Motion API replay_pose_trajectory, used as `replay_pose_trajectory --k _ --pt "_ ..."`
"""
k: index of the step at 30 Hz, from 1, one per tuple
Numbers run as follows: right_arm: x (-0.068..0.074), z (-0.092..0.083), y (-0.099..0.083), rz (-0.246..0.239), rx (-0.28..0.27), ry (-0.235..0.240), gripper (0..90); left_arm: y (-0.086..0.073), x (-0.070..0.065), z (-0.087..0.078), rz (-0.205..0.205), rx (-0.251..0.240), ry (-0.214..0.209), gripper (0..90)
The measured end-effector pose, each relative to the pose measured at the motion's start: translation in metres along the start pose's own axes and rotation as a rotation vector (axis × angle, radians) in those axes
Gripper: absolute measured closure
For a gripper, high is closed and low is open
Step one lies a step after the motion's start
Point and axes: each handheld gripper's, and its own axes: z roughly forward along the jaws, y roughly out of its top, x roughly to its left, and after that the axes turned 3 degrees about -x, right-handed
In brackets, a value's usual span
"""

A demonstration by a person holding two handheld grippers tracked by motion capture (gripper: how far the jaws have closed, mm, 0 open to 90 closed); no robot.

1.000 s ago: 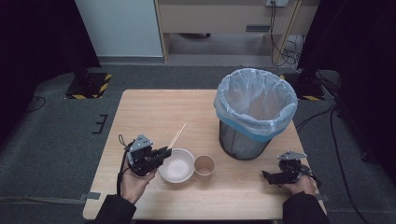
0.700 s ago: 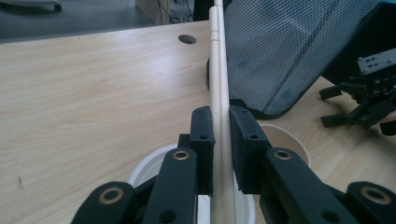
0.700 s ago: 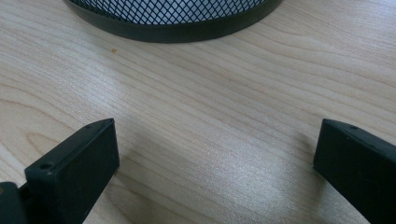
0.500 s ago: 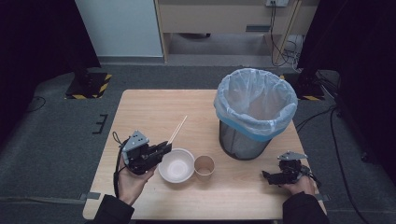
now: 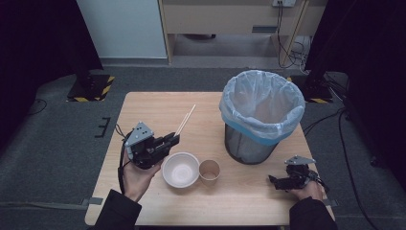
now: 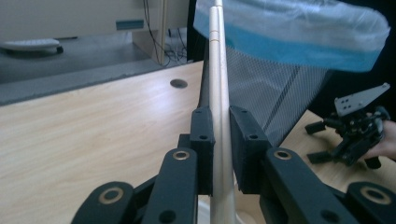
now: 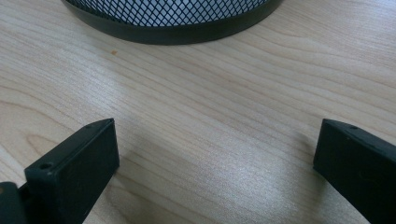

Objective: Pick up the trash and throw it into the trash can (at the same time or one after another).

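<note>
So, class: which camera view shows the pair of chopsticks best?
The left gripper view: the chopsticks run up the middle, clamped between the left gripper's jaws. The high view shows them as a thin pale line slanting away from that gripper over the table. The right gripper view looks at bare tabletop and the bin's base.

Both grippers are black, built of jointed links that end in flat, blocky pads. On the left gripper (image 6: pixel 220 140), brass-coloured rivets ring the pivots behind the jaws, and a small dark screw hole sits near the tip of each pad (image 6: pixel 203 135). A grey three-cornered plate (image 5: pixel 139 133) with small holes rides on top, behind the jaws, and a black cable (image 5: pixel 120 163) trails from the rear of the body. The right gripper (image 5: pixel 277 181) carries a like grey plate (image 5: pixel 299 160) and has matte, square-edged pads (image 7: pixel 74 168). The person wears dark sleeves (image 5: pixel 117 211) behind both hands.
</note>
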Motion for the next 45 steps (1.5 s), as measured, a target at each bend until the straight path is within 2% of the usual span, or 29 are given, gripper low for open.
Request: replay_pose_trajectory --k 11,22,32,45 --pt "0.000 0.000 0.000 0.004 -0.005 -0.001 0.4 0.024 -0.003 0.008 0.015 -0.030 0.010 79.6" --pt "0.000 0.000 0.000 0.002 -0.007 0.000 0.3 0.050 -0.013 0.023 0.045 -0.052 0.001 79.6" --pt "0.000 0.000 -0.001 0.002 -0.009 0.000 0.3 0.073 -0.025 0.035 0.070 -0.089 -0.020 79.7" --pt "0.000 0.000 -0.001 0.002 -0.010 0.000 0.3 0.099 -0.038 0.056 0.071 -0.114 -0.056 79.7"
